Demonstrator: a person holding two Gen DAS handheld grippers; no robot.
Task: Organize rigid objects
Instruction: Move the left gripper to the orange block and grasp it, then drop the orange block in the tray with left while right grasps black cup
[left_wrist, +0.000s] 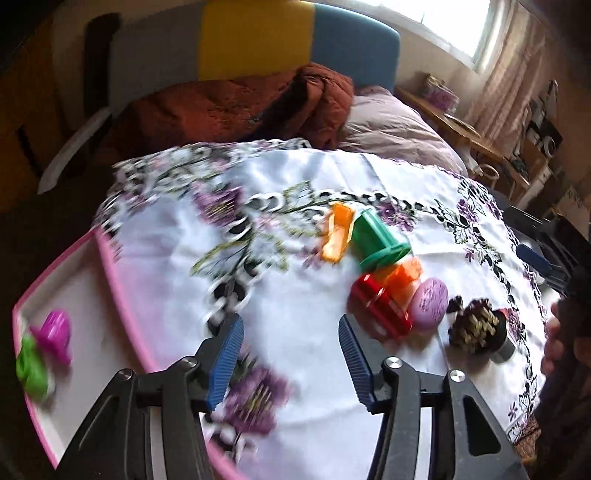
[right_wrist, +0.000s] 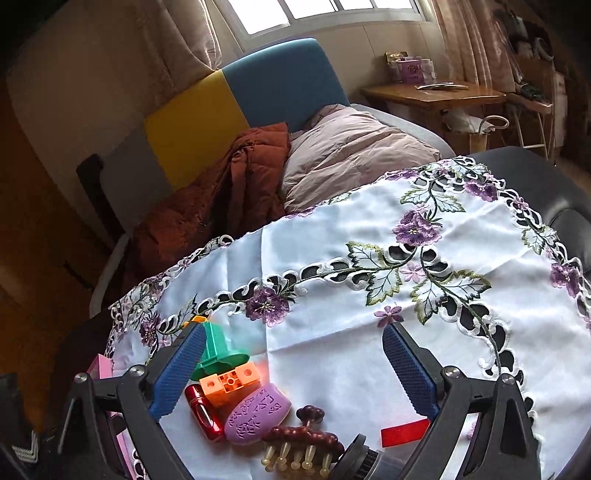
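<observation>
Small rigid toys lie clustered on the floral white cloth (left_wrist: 295, 192): an orange block (left_wrist: 336, 232), a green cylinder piece (left_wrist: 376, 240), an orange brick (left_wrist: 402, 277), a red ridged piece (left_wrist: 380, 310), a purple oval (left_wrist: 430, 302) and a brown spiked comb (left_wrist: 476, 326). My left gripper (left_wrist: 291, 354) is open and empty, just left of the cluster. A pink-rimmed white tray (left_wrist: 88, 295) at left holds a magenta piece (left_wrist: 55, 336) and a green piece (left_wrist: 31, 369). My right gripper (right_wrist: 295, 373) is open and empty over the green piece (right_wrist: 218, 350), orange brick (right_wrist: 231, 380), purple oval (right_wrist: 258, 413) and comb (right_wrist: 303, 443).
A flat red strip (right_wrist: 404, 432) lies by my right finger. A grey cylinder (left_wrist: 504, 350) sits beside the comb. A bed with a brown blanket (left_wrist: 240, 107) and a pink pillow (right_wrist: 351, 155) lies behind the table. A wooden desk (right_wrist: 432, 96) stands at back right.
</observation>
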